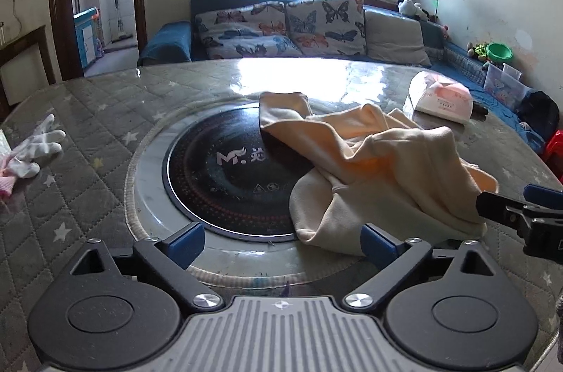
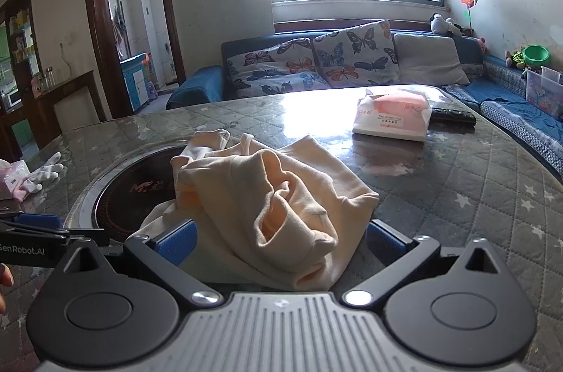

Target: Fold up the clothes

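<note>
Right wrist: "enRobot.AI" on left tool (image 2: 42, 231); both tools spread, right tool (image 2: 281, 240) around cream garment (image 2: 274, 192)

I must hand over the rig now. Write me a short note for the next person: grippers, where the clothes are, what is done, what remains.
Left gripper: open, empty, low over the table, at the garment's near-left edge.
Right gripper: open, fingers on either side of the garment's near end, not closed on it.
Cream garment: crumpled heap on the quilted table, partly over the black round cooktop.
Done: no fold visible.
Left: spread it flat, then fold.
Nearby: white glove, tissue pack.
</note>
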The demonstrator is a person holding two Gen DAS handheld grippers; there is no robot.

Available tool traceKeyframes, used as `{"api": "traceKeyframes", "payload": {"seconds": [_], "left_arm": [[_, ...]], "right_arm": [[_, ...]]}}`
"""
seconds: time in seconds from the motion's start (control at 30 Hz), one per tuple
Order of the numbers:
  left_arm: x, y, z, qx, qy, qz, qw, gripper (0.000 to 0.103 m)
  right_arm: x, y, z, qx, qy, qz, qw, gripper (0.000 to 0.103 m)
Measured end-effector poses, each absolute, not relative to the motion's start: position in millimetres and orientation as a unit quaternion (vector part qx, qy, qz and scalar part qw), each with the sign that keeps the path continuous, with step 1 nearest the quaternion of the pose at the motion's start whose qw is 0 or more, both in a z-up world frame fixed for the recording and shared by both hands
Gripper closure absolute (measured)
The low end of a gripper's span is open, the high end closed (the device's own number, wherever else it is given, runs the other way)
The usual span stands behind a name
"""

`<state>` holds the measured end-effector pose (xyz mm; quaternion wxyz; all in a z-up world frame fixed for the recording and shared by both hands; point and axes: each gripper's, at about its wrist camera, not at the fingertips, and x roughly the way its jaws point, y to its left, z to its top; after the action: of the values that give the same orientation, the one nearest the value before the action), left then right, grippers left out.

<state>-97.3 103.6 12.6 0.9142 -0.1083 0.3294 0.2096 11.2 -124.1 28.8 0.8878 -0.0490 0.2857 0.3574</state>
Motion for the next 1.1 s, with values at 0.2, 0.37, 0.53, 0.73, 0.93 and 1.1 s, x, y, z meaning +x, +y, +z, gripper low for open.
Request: {"api": "traceKeyframes", "payload": {"seconds": [0.2, 0.37, 0.53, 0.73, 0.93, 1.1], "left_arm": [[-111.0, 95.1, 20.4, -0.106, 0.313, 0.214, 0.919, 0.001], [-123.5, 88.2, 25.1, -0.103, 0.304, 0.219, 0.921, 0.000], [-135.6, 81.6, 28.8, -0.104, 0.294, 0.219, 0.924, 0.000], [-146.6, 75.5, 34.3, -0.103, 0.282, 0.220, 0.928, 0.000], [-151.6, 74.7, 37.1, -0.105, 0.279, 0.219, 0.929, 0.000], [-146.1, 76.4, 36.3, -0.105, 0.283, 0.214, 0.929, 0.000]], "right_arm": [[-1.6, -132.8, 34.8, -0.044, 0.276, 0.357, 0.891, 0.000], [-12.0, -138.7, 39.9, -0.042, 0.266, 0.362, 0.892, 0.000], [-26.3, -145.1, 46.1, -0.041, 0.254, 0.365, 0.895, 0.000], [-38.3, -153.7, 52.0, -0.038, 0.243, 0.364, 0.898, 0.000], [-43.3, -156.2, 55.7, -0.037, 0.237, 0.365, 0.899, 0.000], [-41.5, -152.8, 54.9, -0.040, 0.241, 0.368, 0.897, 0.000]]}}
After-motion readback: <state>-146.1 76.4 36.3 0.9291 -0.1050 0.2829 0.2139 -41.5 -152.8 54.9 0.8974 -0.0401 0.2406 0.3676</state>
